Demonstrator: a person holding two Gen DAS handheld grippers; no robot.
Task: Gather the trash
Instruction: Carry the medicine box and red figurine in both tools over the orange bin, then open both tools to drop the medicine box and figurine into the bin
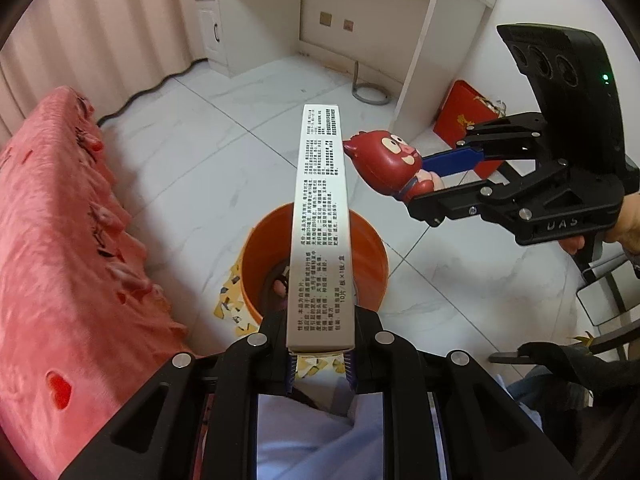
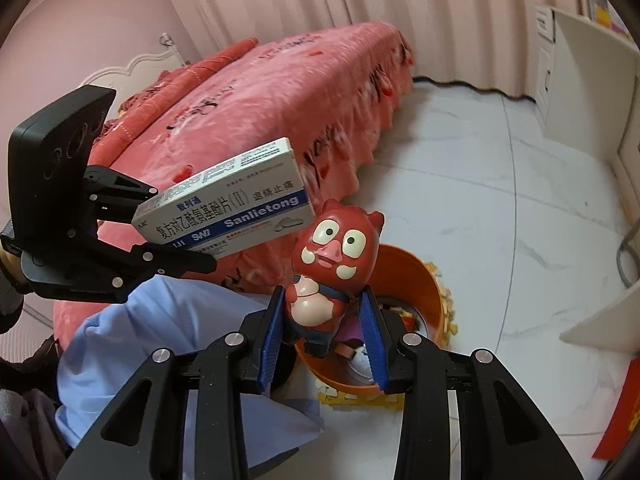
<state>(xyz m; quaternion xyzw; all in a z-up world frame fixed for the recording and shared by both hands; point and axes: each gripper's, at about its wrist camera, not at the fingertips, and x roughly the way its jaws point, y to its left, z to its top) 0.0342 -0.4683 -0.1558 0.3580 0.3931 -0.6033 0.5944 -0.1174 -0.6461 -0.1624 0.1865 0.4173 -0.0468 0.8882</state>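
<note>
- The left gripper (image 1: 320,354) is clenched on the near end of a white medicine box (image 1: 320,216), which sticks out forward along the fingers, its narrow printed side up.
- From the right wrist camera the same medicine box (image 2: 228,204) shows its broad face with blue bands and the word "Sanlietong", held in the left gripper (image 2: 176,236) in front of the bed.
- The right gripper (image 2: 324,320) grasps a red cartoon pig figurine (image 2: 332,256) by its lower body between the blue pads (image 2: 270,340); the head stands up above the fingertips, face toward the camera.
- In the left wrist view the figurine (image 1: 390,164) sits at the tip of the right gripper (image 1: 420,188), just beside the far part of the box; whether the two touch cannot be told.
- An orange bucket (image 1: 368,256) stands on the white marble-pattern floor (image 1: 200,152), below and in front of both grippers, near the foot of the bed with its pink-red cover (image 1: 60,240).
- Inside the bucket (image 2: 416,280) lie mixed scraps: something purple, something white, a bit of red and yellow; the pieces are too hidden by the fingers to name.
- A yellow patterned wrapper (image 1: 230,304) lies on the floor against the bucket's base.
- A red paper bag (image 1: 460,116) leans by the white desk (image 1: 360,8).
</note>
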